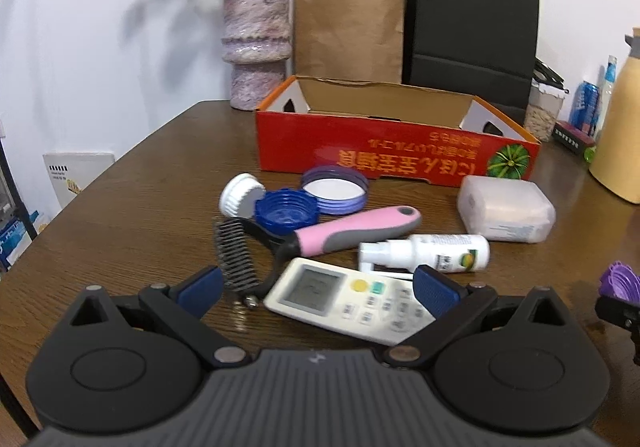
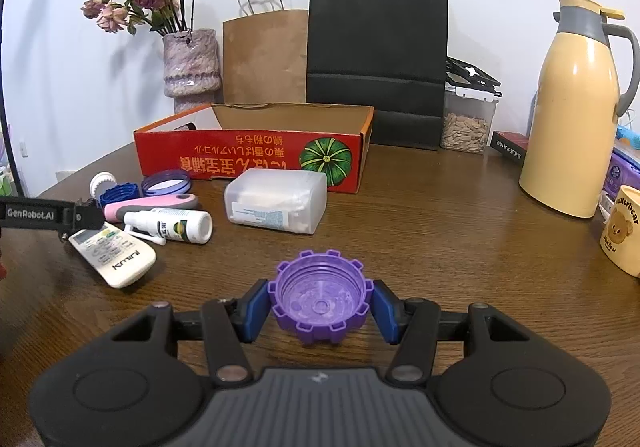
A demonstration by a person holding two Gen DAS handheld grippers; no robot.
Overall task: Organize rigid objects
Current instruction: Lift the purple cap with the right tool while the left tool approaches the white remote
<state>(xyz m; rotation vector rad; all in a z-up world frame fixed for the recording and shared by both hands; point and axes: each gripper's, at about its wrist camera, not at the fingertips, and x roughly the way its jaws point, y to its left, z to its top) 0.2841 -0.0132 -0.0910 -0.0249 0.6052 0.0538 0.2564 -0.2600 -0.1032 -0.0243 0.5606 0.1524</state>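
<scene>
My right gripper point(image 2: 320, 305) is shut on a purple ribbed cap point(image 2: 320, 297), its open side up, just above the table. My left gripper point(image 1: 318, 289) is open over a white remote point(image 1: 344, 297), its blue pads on either side of it. Beyond lie a pink-handled pet brush point(image 1: 340, 231), a white spray bottle point(image 1: 432, 251), a blue cap point(image 1: 286, 211), a lilac lid point(image 1: 334, 189), a white cap point(image 1: 240, 193) and a clear plastic box point(image 1: 506, 209). An open red cardboard box point(image 1: 392, 155) stands behind them.
A vase of dried roses point(image 1: 256, 47), a brown paper bag point(image 1: 348, 31) and a black bag point(image 1: 472, 35) line the wall. A yellow thermos point(image 2: 576, 111), a seed container point(image 2: 468, 119) and a bear mug point(image 2: 622, 231) stand at the right.
</scene>
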